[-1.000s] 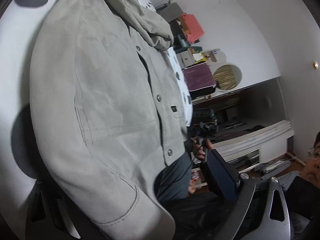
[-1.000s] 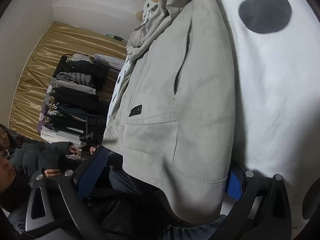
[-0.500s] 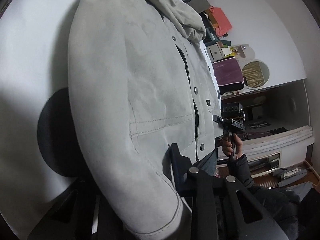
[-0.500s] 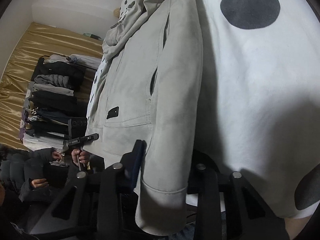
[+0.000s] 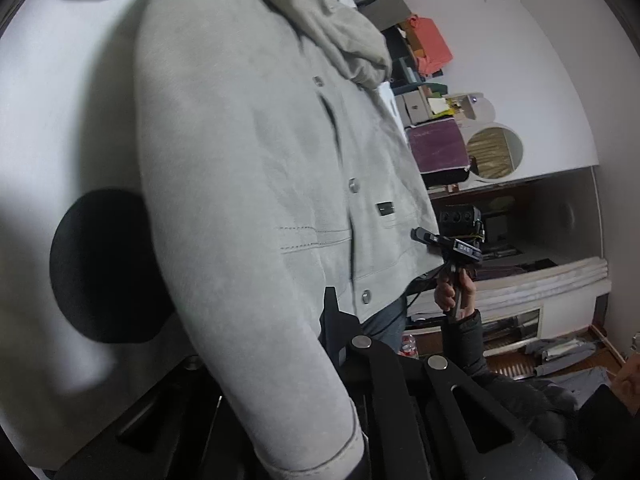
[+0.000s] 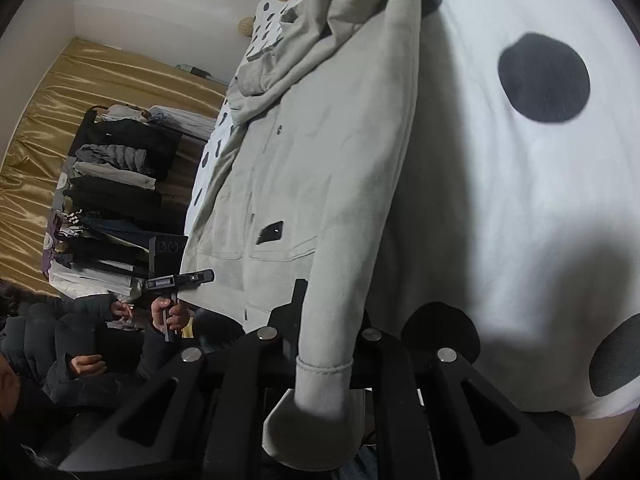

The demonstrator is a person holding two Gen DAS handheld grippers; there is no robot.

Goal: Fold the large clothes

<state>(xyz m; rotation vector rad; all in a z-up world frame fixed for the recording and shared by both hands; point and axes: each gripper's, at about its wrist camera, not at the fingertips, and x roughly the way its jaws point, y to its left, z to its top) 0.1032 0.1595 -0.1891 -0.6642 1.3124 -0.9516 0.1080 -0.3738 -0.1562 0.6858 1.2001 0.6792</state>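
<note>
A light grey hooded jacket (image 5: 256,184) lies front up on a white bedspread with black dots (image 5: 60,128). My left gripper (image 5: 280,356) is shut on one sleeve near the cuff (image 5: 320,440); the sleeve hides its left finger. In the right wrist view the jacket (image 6: 312,184) stretches away from me. My right gripper (image 6: 332,332) is shut on the other sleeve, and the cuff (image 6: 320,408) hangs down between the black fingers (image 6: 292,304).
A person in a dark padded coat (image 6: 60,352) sits beside the bed holding a small camera on a grip (image 6: 176,280). A rack of dark clothes (image 6: 112,200) stands before a gold curtain. Shelves with boxes (image 5: 432,92) line the other side.
Both grippers went from open around the jacket's hem to closed on the sleeves. The sleeves are now drawn out straight towards me.
</note>
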